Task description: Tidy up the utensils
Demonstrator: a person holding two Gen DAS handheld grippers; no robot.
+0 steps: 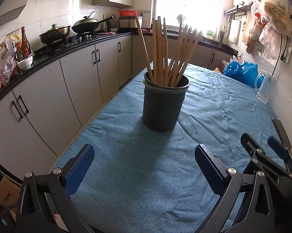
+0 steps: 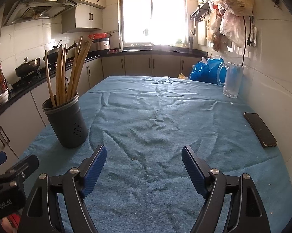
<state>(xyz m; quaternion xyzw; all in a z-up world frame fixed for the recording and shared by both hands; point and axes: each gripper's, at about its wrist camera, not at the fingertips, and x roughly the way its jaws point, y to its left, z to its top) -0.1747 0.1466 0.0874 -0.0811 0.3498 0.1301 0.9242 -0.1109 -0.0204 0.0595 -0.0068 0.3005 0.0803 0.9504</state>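
Note:
A dark grey utensil holder (image 1: 164, 104) stands upright on the blue tablecloth (image 1: 138, 174), filled with several wooden chopsticks (image 1: 165, 52). My left gripper (image 1: 144, 155) hovers open just short of the holder, nothing between its blue pads. In the right wrist view the same holder (image 2: 67, 124) sits at the left with the chopsticks (image 2: 68, 71) leaning out. My right gripper (image 2: 144, 155) is open over bare cloth, to the right of the holder. The right gripper (image 1: 266, 145) also shows at the lower right of the left wrist view.
A black phone (image 2: 260, 129) lies near the table's right edge. A glass mug (image 2: 232, 81) and blue plastic bags (image 2: 206, 69) stand at the far right corner. Kitchen cabinets and a stove with pots (image 1: 66, 33) run along the left, beyond the table edge.

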